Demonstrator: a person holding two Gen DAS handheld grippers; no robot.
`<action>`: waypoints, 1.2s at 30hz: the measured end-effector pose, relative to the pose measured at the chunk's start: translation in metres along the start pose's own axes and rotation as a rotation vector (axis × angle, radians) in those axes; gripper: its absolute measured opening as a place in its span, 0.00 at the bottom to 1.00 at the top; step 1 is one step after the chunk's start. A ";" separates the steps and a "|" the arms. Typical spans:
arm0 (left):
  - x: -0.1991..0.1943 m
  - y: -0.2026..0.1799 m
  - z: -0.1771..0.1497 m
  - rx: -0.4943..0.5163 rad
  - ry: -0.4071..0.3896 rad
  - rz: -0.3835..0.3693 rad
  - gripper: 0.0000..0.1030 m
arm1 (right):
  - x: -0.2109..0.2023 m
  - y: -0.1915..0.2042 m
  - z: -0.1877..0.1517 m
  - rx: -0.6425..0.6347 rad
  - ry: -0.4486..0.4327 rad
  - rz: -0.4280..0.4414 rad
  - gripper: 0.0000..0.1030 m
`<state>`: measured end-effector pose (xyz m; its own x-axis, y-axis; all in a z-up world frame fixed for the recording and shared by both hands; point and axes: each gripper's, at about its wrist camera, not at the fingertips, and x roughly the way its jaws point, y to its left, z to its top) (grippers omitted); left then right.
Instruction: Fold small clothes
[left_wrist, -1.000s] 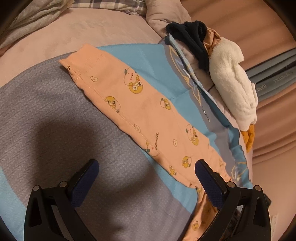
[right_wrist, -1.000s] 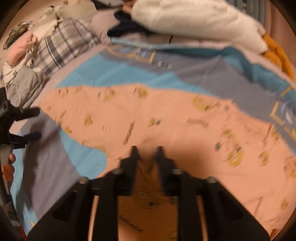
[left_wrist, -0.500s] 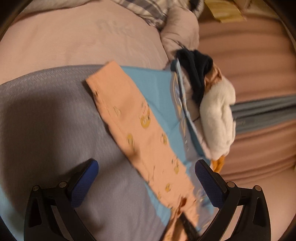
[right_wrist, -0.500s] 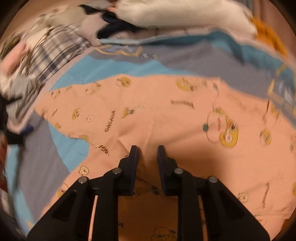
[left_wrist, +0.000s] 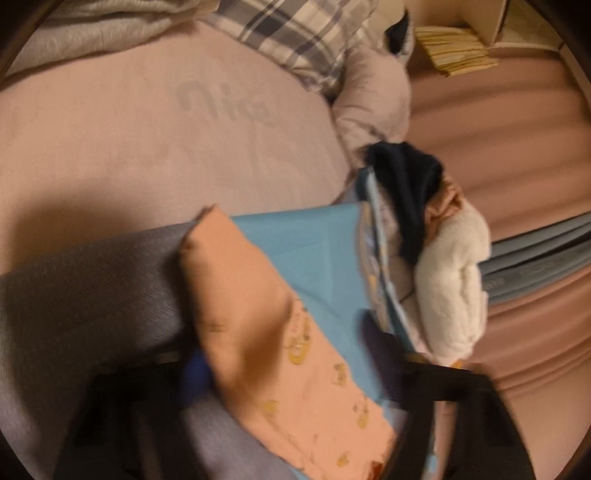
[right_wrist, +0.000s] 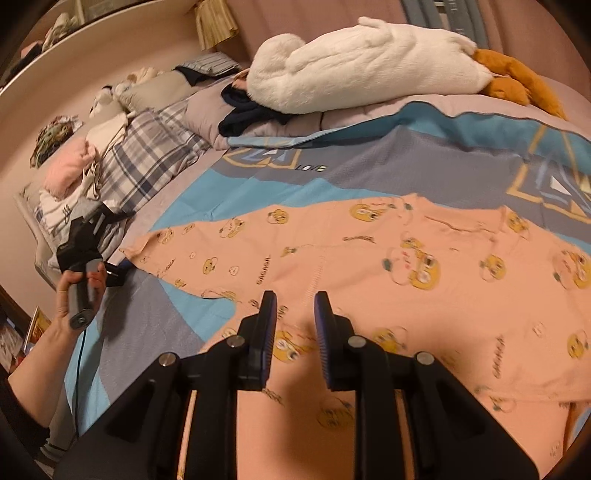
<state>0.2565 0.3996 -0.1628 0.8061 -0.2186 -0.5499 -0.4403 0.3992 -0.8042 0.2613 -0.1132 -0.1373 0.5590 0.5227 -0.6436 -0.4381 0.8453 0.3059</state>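
The small garment (right_wrist: 369, 266) is peach with yellow cartoon faces. It lies on a blanket (right_wrist: 406, 166) in blue and grey. The pillow (right_wrist: 147, 158) is checked grey and white.

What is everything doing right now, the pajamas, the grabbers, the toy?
Pajamas, spread flat on the bed cover.
Left gripper, jaws just closing, a pajama leg between them.
Right gripper, jaws just narrowed, over the pajamas; grip unclear.
Plush toy, lying at the bed's far edge.

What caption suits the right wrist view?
Right claw hovers over peach cartoon-print pants spread on a blue-grey blanket.
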 end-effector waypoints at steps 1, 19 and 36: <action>0.003 0.003 0.000 -0.005 0.007 0.020 0.39 | -0.005 -0.004 -0.002 0.010 -0.001 -0.002 0.22; -0.033 -0.211 -0.139 0.610 0.073 -0.013 0.03 | -0.096 -0.078 -0.042 0.231 -0.080 -0.085 0.26; 0.090 -0.274 -0.465 1.144 0.559 0.061 0.11 | -0.165 -0.152 -0.081 0.461 -0.194 -0.102 0.36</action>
<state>0.2661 -0.1441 -0.0970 0.3982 -0.4055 -0.8228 0.3451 0.8973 -0.2752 0.1784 -0.3372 -0.1347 0.7225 0.4091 -0.5574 -0.0427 0.8310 0.5546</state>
